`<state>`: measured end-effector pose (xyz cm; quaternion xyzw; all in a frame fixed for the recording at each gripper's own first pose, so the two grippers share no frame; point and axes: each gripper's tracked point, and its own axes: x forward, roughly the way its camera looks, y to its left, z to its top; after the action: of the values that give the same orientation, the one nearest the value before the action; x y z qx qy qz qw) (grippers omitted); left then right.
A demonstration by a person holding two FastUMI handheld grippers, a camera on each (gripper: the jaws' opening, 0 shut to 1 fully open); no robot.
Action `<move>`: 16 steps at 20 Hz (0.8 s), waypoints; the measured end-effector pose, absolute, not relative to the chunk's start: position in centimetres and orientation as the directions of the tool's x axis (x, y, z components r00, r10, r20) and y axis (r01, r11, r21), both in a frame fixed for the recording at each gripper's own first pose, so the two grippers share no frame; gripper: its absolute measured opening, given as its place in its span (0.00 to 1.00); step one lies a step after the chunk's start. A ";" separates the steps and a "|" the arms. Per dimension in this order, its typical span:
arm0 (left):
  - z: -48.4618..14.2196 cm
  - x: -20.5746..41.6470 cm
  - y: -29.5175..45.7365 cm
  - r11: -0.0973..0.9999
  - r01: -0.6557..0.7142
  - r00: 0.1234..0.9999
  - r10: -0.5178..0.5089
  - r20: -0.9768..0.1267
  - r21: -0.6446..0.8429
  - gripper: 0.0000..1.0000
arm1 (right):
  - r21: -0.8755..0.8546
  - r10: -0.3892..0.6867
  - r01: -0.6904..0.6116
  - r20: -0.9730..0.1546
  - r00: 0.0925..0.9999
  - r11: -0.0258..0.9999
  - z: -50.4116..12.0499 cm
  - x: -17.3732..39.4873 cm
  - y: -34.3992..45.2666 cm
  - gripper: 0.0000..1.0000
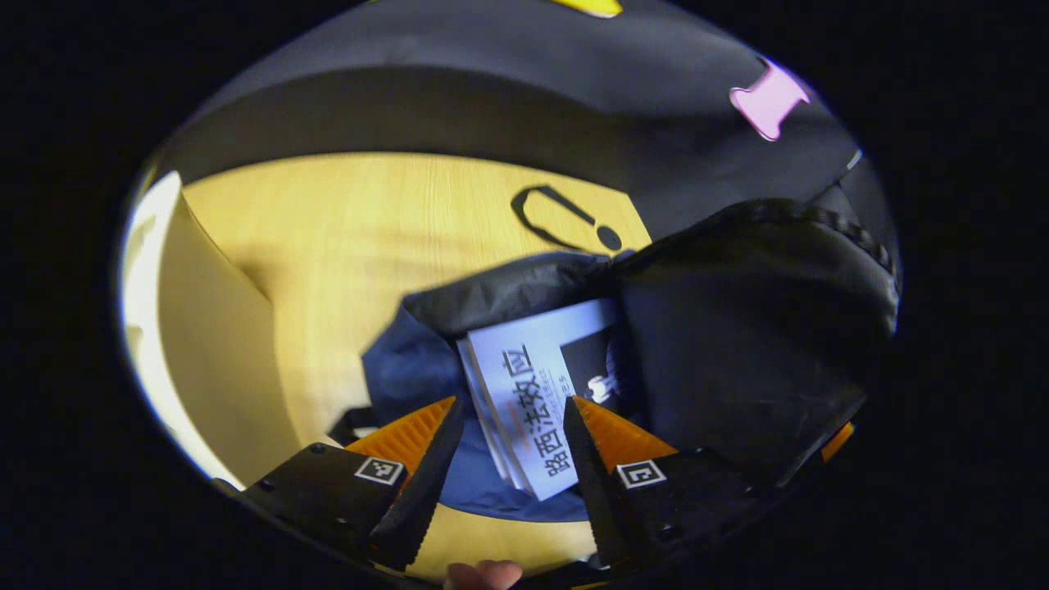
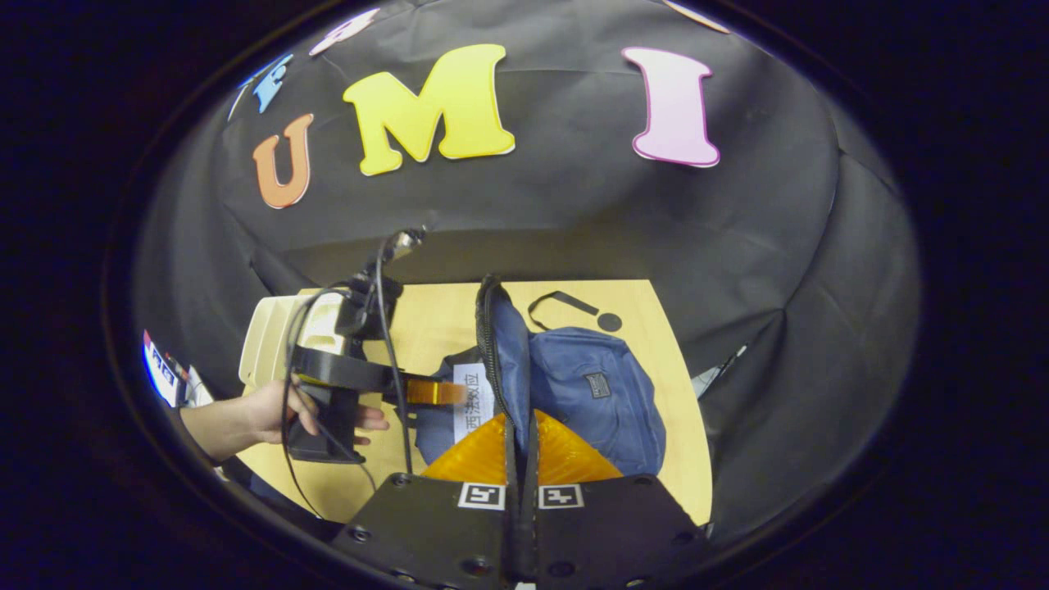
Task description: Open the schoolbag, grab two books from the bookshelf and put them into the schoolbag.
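- In the left gripper view, the left gripper point(image 1: 512, 414) stood at the bottom centre of the frame with its fingers spread wide apart and nothing clamped between them.
- A white paperback book with black printed characters point(image 1: 524, 393) showed in the gap between those fingers; whether either finger touched it could not be told.
- The book lay in the open mouth of the dark blue fabric schoolbag point(image 1: 410, 369), which occupied the centre and right of that frame on the light wooden counter point(image 1: 369, 221).
- A cream-coloured bookshelf panel point(image 1: 205, 328) stood at the left edge of that frame.
- A black strap with a round end point(image 1: 565, 217) lay on the counter above the schoolbag.
- In the right gripper view, the right gripper point(image 2: 520, 438) sat at the bottom centre with its fingers closed together on the black zipper-edged flap of the schoolbag point(image 2: 590, 393), which rose upright between them.
- The left gripper point(image 2: 447, 392) appeared at centre left of that view, held by a person's hand point(image 2: 274, 414), its fingers reaching toward the book point(image 2: 471, 397) in the schoolbag opening.
- The bookshelf point(image 2: 266, 348) stood at the left, behind the hand.
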<state>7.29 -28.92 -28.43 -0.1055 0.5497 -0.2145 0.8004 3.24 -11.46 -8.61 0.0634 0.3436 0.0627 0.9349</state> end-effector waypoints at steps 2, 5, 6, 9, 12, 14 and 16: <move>-24.0 9.6 -27.0 0.909 0.297 0.476 -0.407 -0.779 -0.293 0.79 | 0.165 0.168 -0.080 -0.630 0.758 0.983 -8.5 3.3 -11.0 0.01; -16.8 11.5 -23.9 0.934 0.324 0.697 -0.341 -0.631 -0.148 0.79 | 0.169 0.181 -0.094 -0.624 0.760 0.981 -8.5 3.0 -9.9 0.00; -14.5 11.8 -22.8 0.943 0.309 0.752 -0.320 -0.577 -0.122 0.90 | 0.171 0.184 -0.097 -0.622 0.761 0.981 -8.5 2.9 -9.4 0.00; -9.0 11.7 -19.4 0.967 0.248 0.866 -0.251 -0.433 -0.064 0.97 | 0.171 0.185 -0.099 -0.617 0.765 0.980 -8.4 2.8 -8.4 0.00; -4.6 10.4 -15.9 0.982 0.183 0.924 -0.188 -0.332 -0.046 0.98 | 0.172 0.174 -0.085 -0.615 0.769 0.981 -8.5 2.7 -7.8 0.03; -2.7 9.4 -14.0 0.989 0.135 0.944 -0.149 -0.293 -0.067 0.98 | 0.170 0.162 -0.072 -0.614 0.773 0.983 -8.5 2.6 -7.6 0.00; -0.6 8.5 -12.0 0.993 0.090 0.963 -0.106 -0.247 -0.076 0.98 | 0.171 0.158 -0.067 -0.604 0.781 0.983 -7.9 2.5 -7.2 0.01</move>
<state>8.49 -11.97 -0.60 -0.0322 0.1262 -0.0494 0.9903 2.51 -7.23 -7.93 0.0703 0.3256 0.0598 0.9410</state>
